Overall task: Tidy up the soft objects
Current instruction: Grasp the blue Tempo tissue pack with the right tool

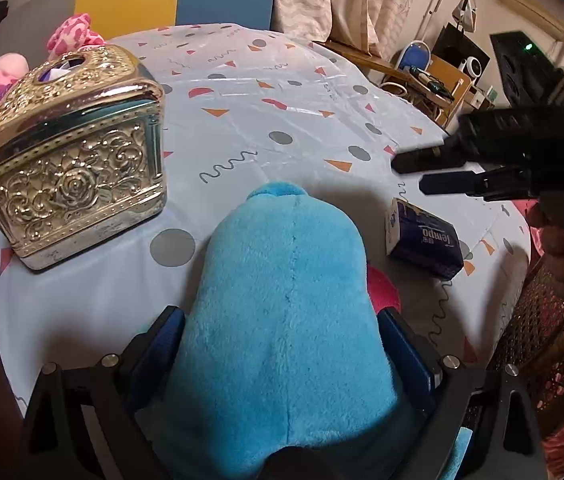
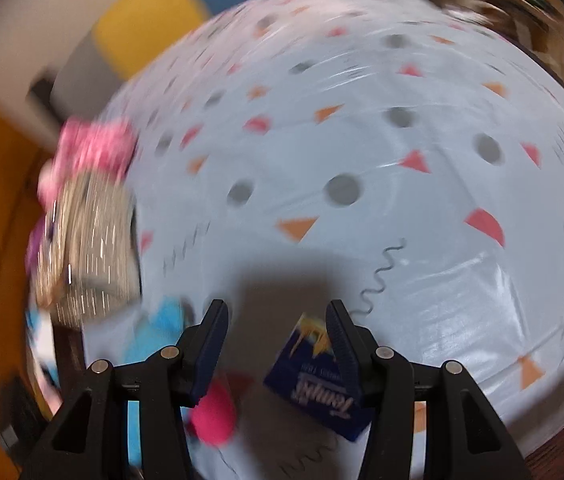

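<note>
Blue plush toy [image 1: 282, 320] fills the near field of your left view, lying lengthwise on the tablecloth [image 1: 282, 80] between the spread fingers of your left gripper [image 1: 282, 356]. Jaws stand wide and flank the fur on both sides; whether the pads [image 1: 405, 356] actually press in, you cannot tell, so treat it as no firm hold.

Handling, as a judgement: light, squashy, long pile that will slide a little under hard pads. Take it across the thick middle of the body, not the narrow far tip, and expect it to sag at both ends when lifted. Pink plush part [image 1: 381, 288] shows just beside its right flank.

Your right gripper [image 2: 278, 332] points down at the tissue pack [image 2: 317, 376], dark blue glossy wrapper, block-shaped, soft but crinkly. Jaws part-open; the right finger [image 2: 341, 340] overlaps the pack's edge, the left finger stands clear, so nothing is clamped. That view is smeared by motion.

Gold box [image 1: 70, 152] sits at the left: hard, embossed roses, shiny, slot in the lid. Pink spotted plush [image 1: 74, 32] lies behind it. Cloth is slick plastic with dots and triangles.
</note>
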`<state>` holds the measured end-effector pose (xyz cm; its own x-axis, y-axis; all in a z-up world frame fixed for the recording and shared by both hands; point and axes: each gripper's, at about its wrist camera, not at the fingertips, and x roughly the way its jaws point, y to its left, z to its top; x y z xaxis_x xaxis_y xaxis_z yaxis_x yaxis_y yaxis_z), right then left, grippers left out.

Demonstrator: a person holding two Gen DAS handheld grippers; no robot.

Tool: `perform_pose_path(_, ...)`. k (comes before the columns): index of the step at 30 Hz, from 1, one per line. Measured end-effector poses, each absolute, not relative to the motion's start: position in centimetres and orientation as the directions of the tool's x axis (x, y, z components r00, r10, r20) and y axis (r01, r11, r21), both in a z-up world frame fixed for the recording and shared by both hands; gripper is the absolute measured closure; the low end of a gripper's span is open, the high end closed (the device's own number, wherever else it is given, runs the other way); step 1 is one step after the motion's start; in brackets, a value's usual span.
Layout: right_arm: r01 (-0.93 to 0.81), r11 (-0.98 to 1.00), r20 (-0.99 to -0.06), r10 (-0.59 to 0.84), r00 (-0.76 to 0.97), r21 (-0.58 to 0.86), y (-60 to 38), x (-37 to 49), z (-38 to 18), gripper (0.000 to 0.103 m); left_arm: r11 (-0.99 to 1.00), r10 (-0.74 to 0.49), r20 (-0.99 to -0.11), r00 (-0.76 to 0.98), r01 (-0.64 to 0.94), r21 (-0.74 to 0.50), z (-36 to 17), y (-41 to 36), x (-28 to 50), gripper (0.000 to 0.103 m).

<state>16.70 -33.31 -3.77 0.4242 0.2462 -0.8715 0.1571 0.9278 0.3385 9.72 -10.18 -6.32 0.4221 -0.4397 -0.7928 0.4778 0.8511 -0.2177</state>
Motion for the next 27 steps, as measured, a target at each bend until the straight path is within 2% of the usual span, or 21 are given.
perform_pose_path(2,0.056,0.968,-0.910,0.208,0.359,0.244,-32.0,16.8,-3.4,0.032,0.852,-0.443,-0.787,0.429,0.475,-0.220,-6.4,-10.1,9.5,0.006)
perform_pose_path(4,-0.035,0.987,-0.935,0.161,0.315,0.158,-30.8,16.8,-3.4,0.027,0.852,-0.445,-0.783,0.434,0.475,-0.221,-6.4,-10.0,9.5,0.006)
perform_pose_path(10,-0.237,0.969,-0.976,-0.019,0.218,-0.072,-28.1,16.6,-4.8,0.027,0.855,-0.448,-0.779,0.439,0.464,-0.231,-6.3,-9.6,9.1,0.006)
perform_pose_path(16,-0.247,0.955,-0.976,-0.123,0.180,-0.166,-28.1,17.6,-6.3,0.027,0.863,-0.430,-0.784,0.447,0.459,-0.211,-6.3,-9.5,8.4,0.006)
perform_pose_path(18,-0.244,0.955,-0.978,-0.131,0.162,-0.168,-28.4,17.9,-6.9,0.031,0.863,-0.434,-0.784,0.444,0.455,-0.220,-6.4,-9.3,8.4,0.006)
perform_pose_path(19,-0.244,0.956,-0.980,-0.131,0.152,-0.165,-28.5,17.9,-7.1,0.046,0.863,-0.435,-0.784,0.442,0.452,-0.225,-6.4,-9.2,8.4,0.006)
perform_pose_path(22,-0.233,0.957,-0.974,-0.131,0.186,-0.174,-27.9,17.9,-6.7,0.046,0.866,-0.437,-0.783,0.442,0.442,-0.234,-6.3,-8.9,8.4,0.010)
perform_pose_path(27,-0.103,0.993,-0.957,-0.029,0.290,-0.061,-27.6,19.4,-5.6,0.046,0.889,-0.414,-0.772,0.482,0.394,-0.231,-5.6,-8.0,7.8,0.012)
